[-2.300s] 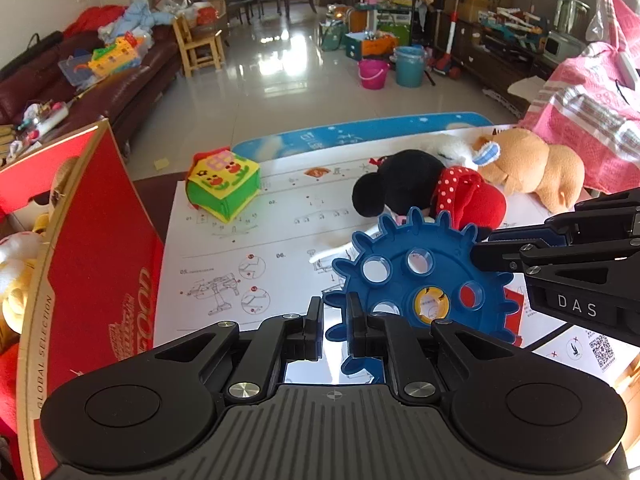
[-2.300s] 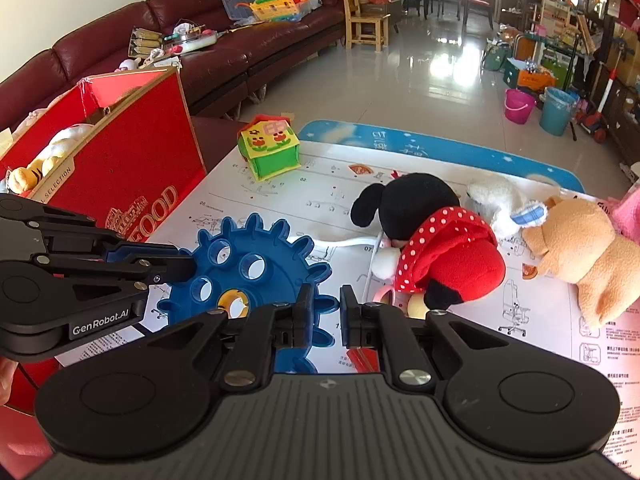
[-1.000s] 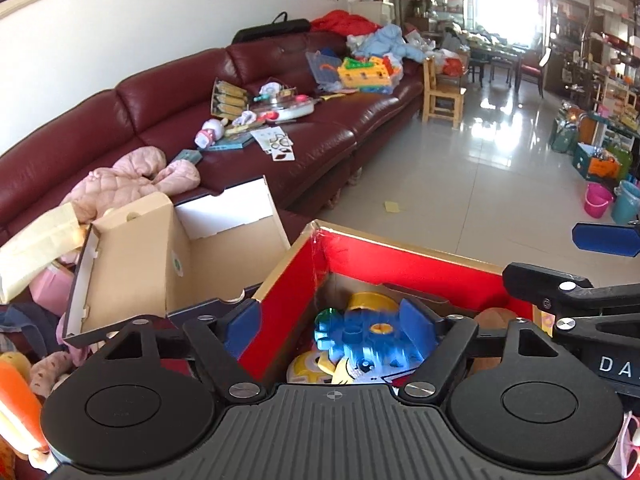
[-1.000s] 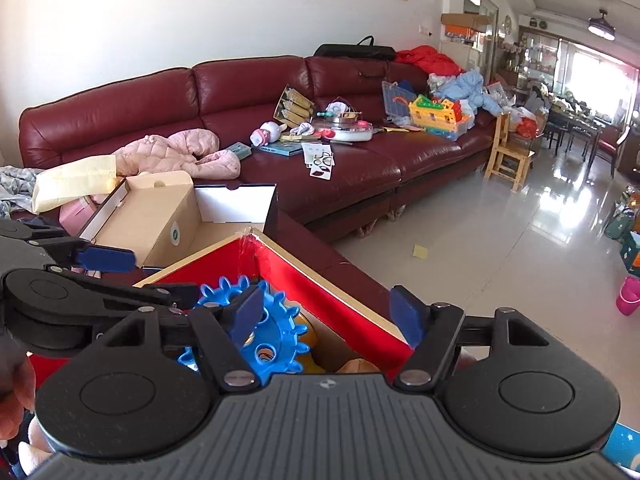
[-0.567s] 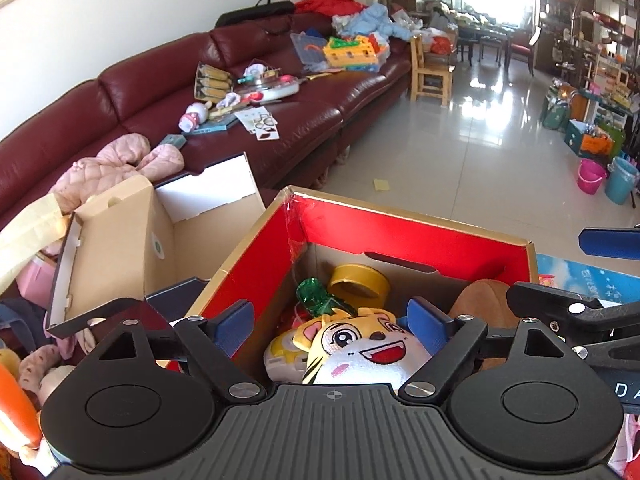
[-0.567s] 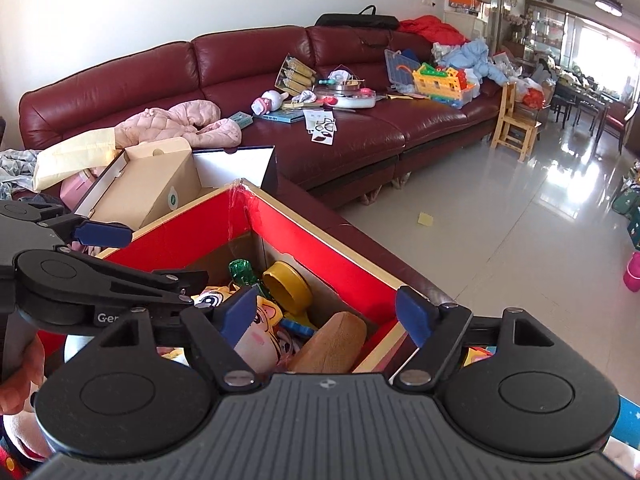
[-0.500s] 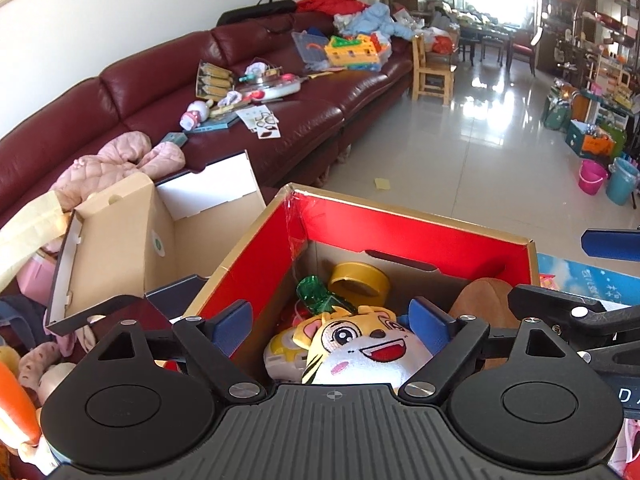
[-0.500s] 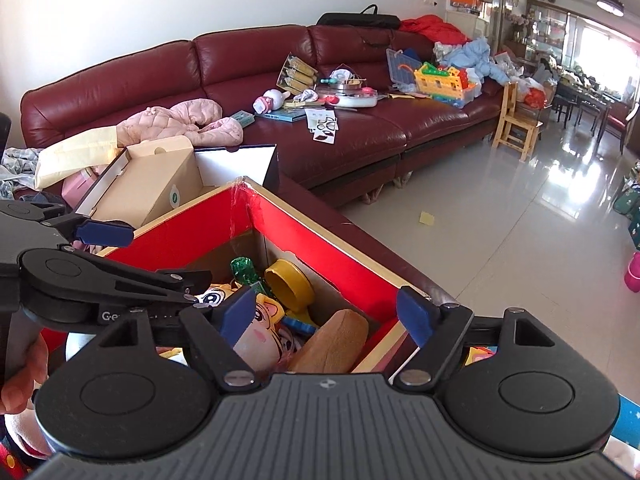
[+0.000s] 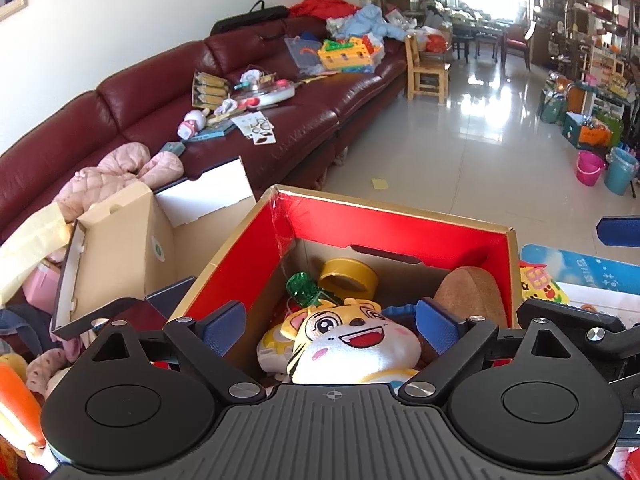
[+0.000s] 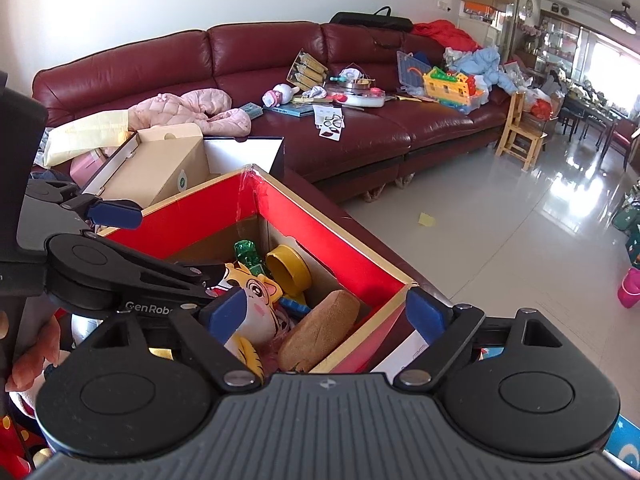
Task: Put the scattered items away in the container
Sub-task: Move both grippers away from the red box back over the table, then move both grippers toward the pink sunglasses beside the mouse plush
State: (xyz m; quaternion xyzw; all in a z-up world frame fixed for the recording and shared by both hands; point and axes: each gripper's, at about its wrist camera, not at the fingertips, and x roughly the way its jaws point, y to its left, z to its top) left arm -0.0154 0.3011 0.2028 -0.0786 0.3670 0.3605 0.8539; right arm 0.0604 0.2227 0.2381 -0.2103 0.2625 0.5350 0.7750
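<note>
The red cardboard box (image 9: pixel 400 232) (image 10: pixel 320 236) lies open below both grippers. Inside it are a tiger plush (image 9: pixel 352 344) (image 10: pixel 256 300), a yellow tape roll (image 9: pixel 348 276) (image 10: pixel 290 266), a green plastic piece (image 9: pixel 302 286) and a brown cushion-like toy (image 9: pixel 468 296) (image 10: pixel 320 328). A strip of the blue gear (image 10: pixel 294 306) shows beside the tiger. My left gripper (image 9: pixel 330 328) hangs over the box with its jaws opening and nothing pressed between them. My right gripper (image 10: pixel 325 314) is over the box's near corner, its jaws also opening and gripping nothing.
A plain cardboard box (image 9: pixel 120 248) stands open to the left of the red one. The cluttered red sofa (image 9: pixel 280 120) runs behind. A cloth cube toy (image 9: pixel 538 280) and a blue mat (image 9: pixel 580 264) lie right of the box. A person's hand (image 10: pixel 32 352) holds the left gripper.
The blue gear that both grippers carried from the table has dropped into the red box. Both sets of jaws have spread wider, and both views now tilt down into the box.
</note>
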